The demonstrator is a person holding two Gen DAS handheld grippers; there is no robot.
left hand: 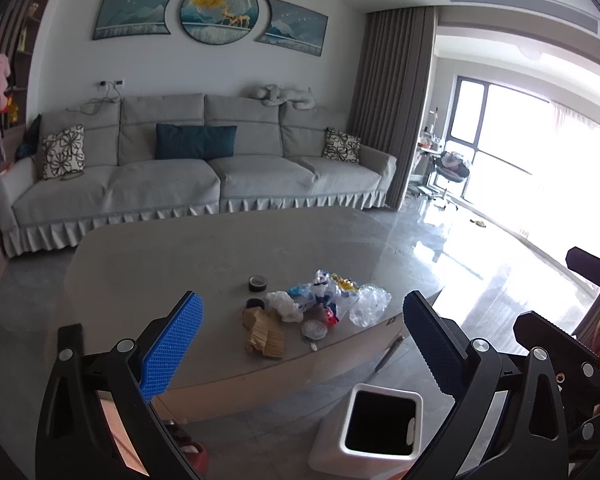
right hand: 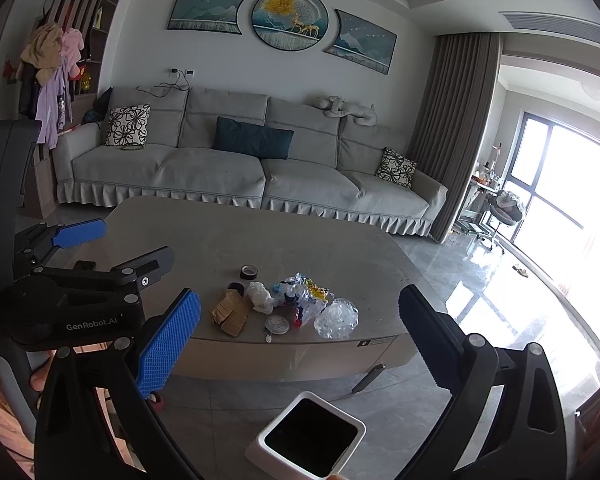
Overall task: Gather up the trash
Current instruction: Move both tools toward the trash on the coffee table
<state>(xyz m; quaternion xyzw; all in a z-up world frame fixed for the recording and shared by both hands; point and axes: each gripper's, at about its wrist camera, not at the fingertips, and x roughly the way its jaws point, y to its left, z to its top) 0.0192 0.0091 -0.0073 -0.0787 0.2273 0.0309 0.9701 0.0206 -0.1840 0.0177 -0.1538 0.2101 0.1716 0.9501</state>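
- Grey stone-look coffee table [left hand: 148, 264] carries the trash in a cluster near its front edge.
- White bin [left hand: 380, 424], open-topped, stands on the floor just in front of the table.
- Left gripper [left hand: 302, 320] hangs above the table, blue pads spread wide, holding and touching nothing.
- Right gripper [right hand: 300, 320] likewise gapes wide and empty.
- Crumpled clear plastic [right hand: 336, 319], printed wrappers [right hand: 304, 294] and brown cardboard scraps [right hand: 230, 314] lie touching together.

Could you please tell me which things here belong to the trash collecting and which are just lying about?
For the job:
clear crumpled plastic
white crumpled bag
colourful wrapper
cardboard scraps
round lid
white bin

Just lying about:
tape roll
sofa
teal cushion
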